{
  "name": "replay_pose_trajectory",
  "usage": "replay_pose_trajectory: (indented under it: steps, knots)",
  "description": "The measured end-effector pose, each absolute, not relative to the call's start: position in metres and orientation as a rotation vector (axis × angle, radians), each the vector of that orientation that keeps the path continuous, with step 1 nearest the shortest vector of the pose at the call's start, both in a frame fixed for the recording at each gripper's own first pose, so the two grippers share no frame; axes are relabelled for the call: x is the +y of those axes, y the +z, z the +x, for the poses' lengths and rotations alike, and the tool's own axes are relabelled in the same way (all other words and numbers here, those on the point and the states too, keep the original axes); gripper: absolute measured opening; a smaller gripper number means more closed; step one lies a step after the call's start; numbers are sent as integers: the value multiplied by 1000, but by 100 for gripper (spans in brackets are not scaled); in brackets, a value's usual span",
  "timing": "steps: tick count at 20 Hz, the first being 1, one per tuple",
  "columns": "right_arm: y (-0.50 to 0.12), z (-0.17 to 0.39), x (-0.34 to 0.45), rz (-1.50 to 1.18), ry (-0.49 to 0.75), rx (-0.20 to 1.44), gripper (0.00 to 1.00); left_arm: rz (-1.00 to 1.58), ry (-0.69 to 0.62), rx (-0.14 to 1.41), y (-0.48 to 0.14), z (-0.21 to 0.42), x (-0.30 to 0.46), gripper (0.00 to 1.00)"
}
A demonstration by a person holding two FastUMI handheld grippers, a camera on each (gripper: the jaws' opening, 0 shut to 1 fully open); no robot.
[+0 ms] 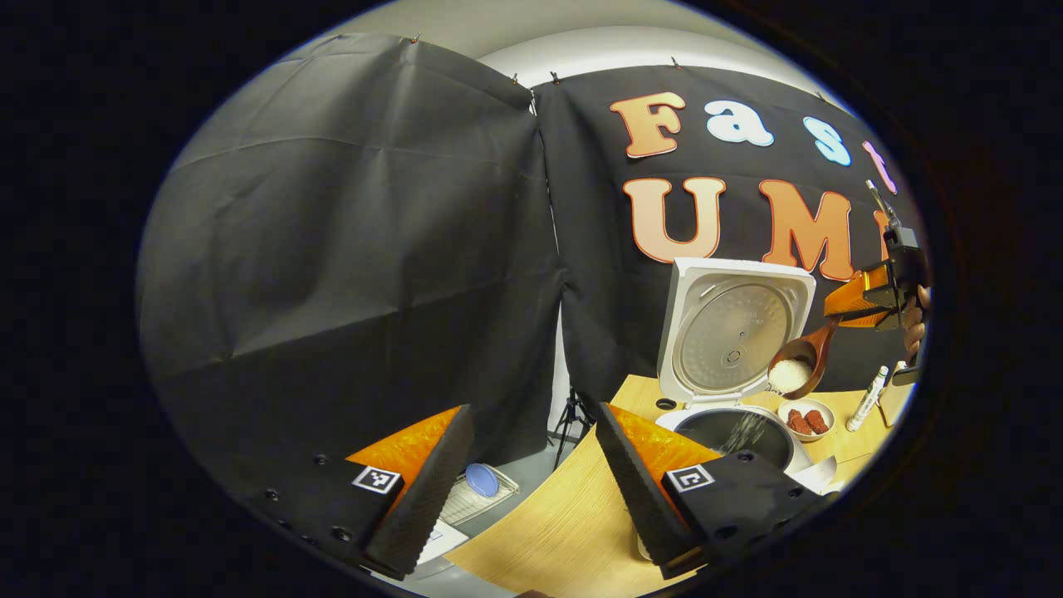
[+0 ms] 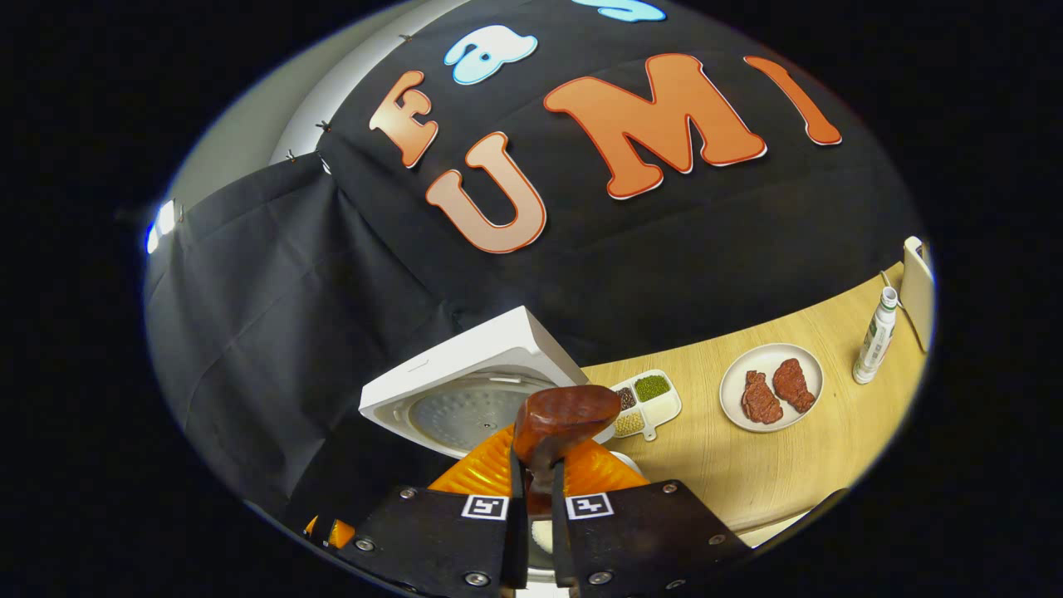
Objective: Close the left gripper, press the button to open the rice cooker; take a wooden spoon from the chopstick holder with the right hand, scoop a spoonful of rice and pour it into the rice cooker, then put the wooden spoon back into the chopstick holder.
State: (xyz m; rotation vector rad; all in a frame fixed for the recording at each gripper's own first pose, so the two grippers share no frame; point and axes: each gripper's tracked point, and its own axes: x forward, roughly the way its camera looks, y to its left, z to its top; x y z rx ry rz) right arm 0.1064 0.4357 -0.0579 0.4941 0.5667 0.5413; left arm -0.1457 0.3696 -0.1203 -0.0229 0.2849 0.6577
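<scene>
Cooker point(image 1: 731, 332) lid's up, right hand-held gripper point(image 2: 531, 498) clamps the spoon point(image 1: 801, 361), rice pouring in; left hand-held gripper point(image 1: 531, 473) wide. Spoon return left.

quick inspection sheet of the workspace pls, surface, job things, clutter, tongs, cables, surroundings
surface: light wooden table, rounded edge.
job's things: rice cooker with its lid up, dark inner pot exposed; wooden spoon tilted above the pot, white rice in its bowl, grains falling.
clutter: plate of red meat pieces; divided dish of beans; white bottle standing upright.
tongs: left tongs open, holding nothing; right tongs shut on the spoon handle.
cables: nothing seen.
surroundings: black cloth wall; tripod and a wire rack with a blue object on the floor beyond the table.
</scene>
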Motion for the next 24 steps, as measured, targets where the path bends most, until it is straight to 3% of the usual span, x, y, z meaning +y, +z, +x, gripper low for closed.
replay_pose_trajectory:
  steps: [24]
  knots:
    - [1, 97, 448, 231, 643, 258, 11, -22, 655, 311, -127, -140, 366, 99]
